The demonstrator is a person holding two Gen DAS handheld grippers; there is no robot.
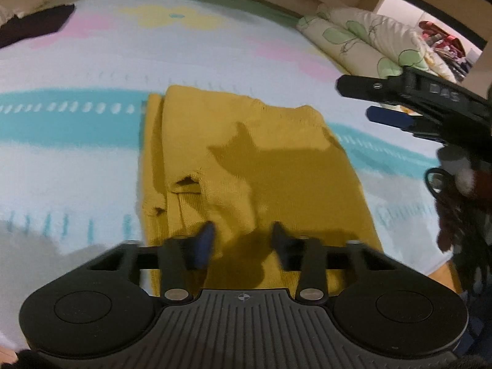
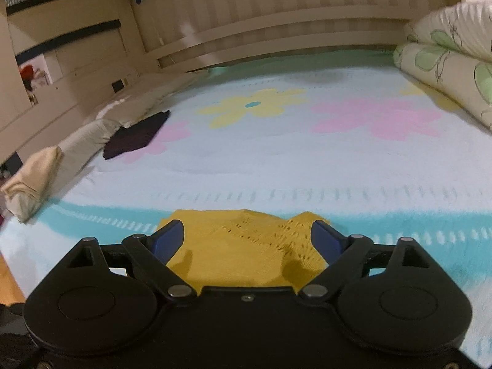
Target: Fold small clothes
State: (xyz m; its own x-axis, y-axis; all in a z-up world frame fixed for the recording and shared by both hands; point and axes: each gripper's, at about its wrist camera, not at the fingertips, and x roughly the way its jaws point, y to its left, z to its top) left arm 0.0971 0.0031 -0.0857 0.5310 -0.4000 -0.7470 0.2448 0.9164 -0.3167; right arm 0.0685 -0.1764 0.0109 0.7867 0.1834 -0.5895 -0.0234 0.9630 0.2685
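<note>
Floral bedspread (image 2: 307, 160) bears yellow knit (image 1: 246, 160) — left hand-held gripper (image 1: 243, 236) pinching it, right hand-held gripper (image 2: 249, 236) apart.

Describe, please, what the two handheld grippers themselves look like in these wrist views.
Both are matte black plastic. The left gripper has two round housings, a ribbed centre plate with a small crosshair mark, silver pivot pins and dark fingers, one blue-padded. The right gripper has the same rounded housings and silver pins, with blue-padded fingers.
</note>
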